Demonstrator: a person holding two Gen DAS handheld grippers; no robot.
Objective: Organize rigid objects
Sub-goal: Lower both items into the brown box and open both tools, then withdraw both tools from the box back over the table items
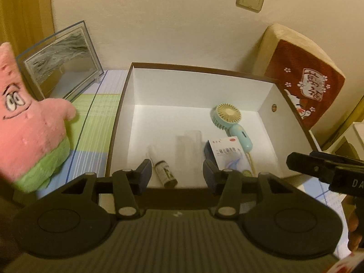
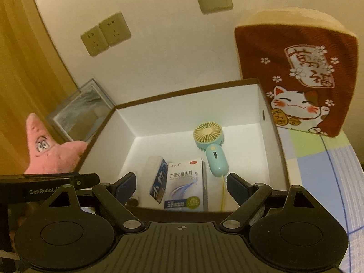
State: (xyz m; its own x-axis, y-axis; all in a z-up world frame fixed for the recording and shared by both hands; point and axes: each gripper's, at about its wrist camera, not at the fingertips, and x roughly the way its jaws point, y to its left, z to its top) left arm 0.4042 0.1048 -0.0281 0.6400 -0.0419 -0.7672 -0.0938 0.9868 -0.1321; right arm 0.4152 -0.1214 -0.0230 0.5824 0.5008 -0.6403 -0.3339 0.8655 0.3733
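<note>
The things I am sorting already lie in the white box (image 2: 270, 150): a small blue fan (image 2: 210, 145) on its side toward the far right, a carton (image 2: 185, 185) flat against the near wall, a smaller packet (image 2: 157, 179) leaning just left of it, and a little dark bottle (image 1: 165, 170) by the near left corner. I judge all of them light. The fan is hard plastic, but its round grille looks fragile, so I would take it by the handle. The carton is thin card that would dent under a hard squeeze; across its narrow sides is best. The bottle looks smooth and may roll or slip, so across the body.

My left tool (image 1: 176, 170) stands part open with nothing between its pads, above the box's near edge. My right tool (image 2: 182, 185) is spread wide and empty too.

Beside the box on the checked worktop (image 2: 318, 159) sit a pink plush star (image 1: 34, 122), a glass frame (image 1: 61, 68) and a red cat cushion (image 2: 300, 72).
</note>
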